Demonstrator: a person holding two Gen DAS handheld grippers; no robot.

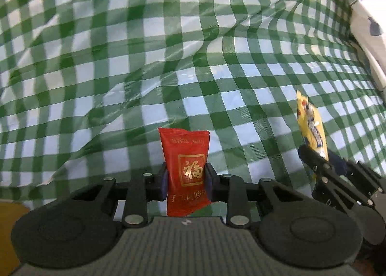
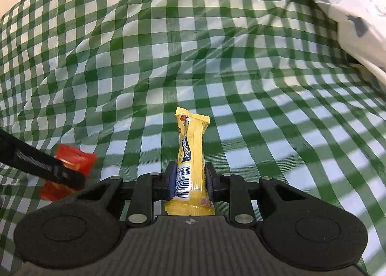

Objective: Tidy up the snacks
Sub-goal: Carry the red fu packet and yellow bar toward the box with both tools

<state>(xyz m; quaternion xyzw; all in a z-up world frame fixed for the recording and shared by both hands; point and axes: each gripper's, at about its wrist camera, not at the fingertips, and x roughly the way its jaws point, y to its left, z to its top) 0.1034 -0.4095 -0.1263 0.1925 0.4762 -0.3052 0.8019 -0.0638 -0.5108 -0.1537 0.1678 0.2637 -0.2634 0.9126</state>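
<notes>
My left gripper [image 1: 185, 177] is shut on a red snack packet [image 1: 184, 153] with a gold character, held upright above the green checked cloth [image 1: 144, 58]. My right gripper [image 2: 190, 178] is shut on a yellow snack bar packet [image 2: 191, 145], also upright. The right gripper and the yellow packet [image 1: 312, 126] show at the right of the left wrist view. The left gripper's finger and the red packet [image 2: 79, 160] show at the left of the right wrist view. The two grippers are side by side, apart.
The wrinkled green-and-white checked cloth [image 2: 217, 46] covers the whole surface. A white bag or box [image 2: 357, 10] with a dark print stands at the far right; it also shows in the left wrist view [image 1: 369, 22]. A yellow-brown patch [image 1: 9, 223] lies at the lower left.
</notes>
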